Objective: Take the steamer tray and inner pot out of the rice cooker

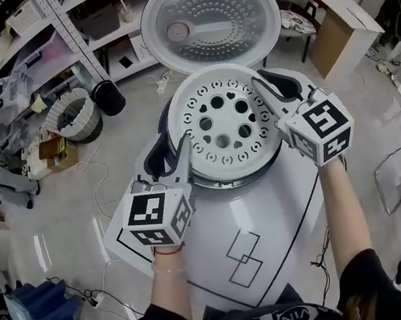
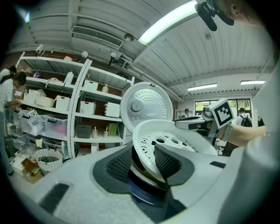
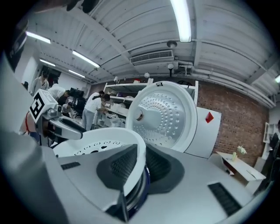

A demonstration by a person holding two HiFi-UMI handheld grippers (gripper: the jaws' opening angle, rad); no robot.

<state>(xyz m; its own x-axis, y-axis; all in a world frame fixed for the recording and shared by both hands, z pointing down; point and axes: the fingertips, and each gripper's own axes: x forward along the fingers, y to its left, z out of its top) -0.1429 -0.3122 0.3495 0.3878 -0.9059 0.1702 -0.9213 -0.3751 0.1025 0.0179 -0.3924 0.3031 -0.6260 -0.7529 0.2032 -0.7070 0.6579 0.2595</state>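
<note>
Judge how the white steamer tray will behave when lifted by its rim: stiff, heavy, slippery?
Probably stiff: the steamer tray keeps its round shape while the right gripper pinches one rim. Likely light: thin wall, many holes. Possibly slippery: smooth surface, narrow rim grip.

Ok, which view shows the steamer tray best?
Head view: the steamer tray shows nearly whole from above. Left gripper view catches it tilted, partly behind the jaws; right gripper view, mostly its rim.
</note>
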